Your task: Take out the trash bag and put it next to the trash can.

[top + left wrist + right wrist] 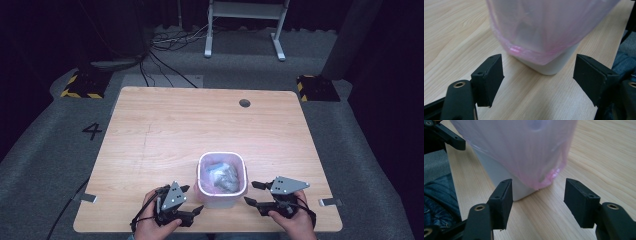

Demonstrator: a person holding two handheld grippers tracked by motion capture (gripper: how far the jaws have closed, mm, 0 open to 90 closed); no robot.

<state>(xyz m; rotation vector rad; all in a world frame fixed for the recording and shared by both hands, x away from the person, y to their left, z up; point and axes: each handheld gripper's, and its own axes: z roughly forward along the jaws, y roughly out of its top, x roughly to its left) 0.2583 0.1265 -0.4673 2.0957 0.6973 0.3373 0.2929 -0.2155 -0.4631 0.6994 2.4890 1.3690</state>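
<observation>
Grey carpet surrounds a pale wooden desk [165, 125] in a dark-curtained room, with a white metal frame [245, 25] standing on the floor at twelve o'clock and a tangle of black cables [165, 45] toward eleven o'clock. Yellow-and-black striped blocks [82, 86] sit off the desk's far corners, and a "4" is marked on the carpet at nine o'clock. A small round hole [244, 103] shows in the desk top near its far edge, toward one o'clock.

Near the front edge of the desk, at about six o'clock, stands a small white bin [222, 179] lined with a pink plastic bag [544, 30]. Its liner is folded over the rim and hangs down the outer wall. Inside lies crumpled greyish and bluish rubbish [223, 176], too blurred to name.

Left gripper [187, 197] lies just beside the bin at its eight o'clock side, held in the person's left hand [155, 220], with the grey three-cornered plate on top. Its jaws stand wide apart and hold nothing; in the left gripper view the bin's lower corner and the bag's hem sit between and beyond them, not touched.

Right gripper [252, 193] lies just beside the bin at its four o'clock side, in the right hand [295, 220]. Its jaws are likewise spread and empty; in the right gripper view the bag's hanging edge and the white wall [499, 175] are close ahead, apart from both pads.
</observation>
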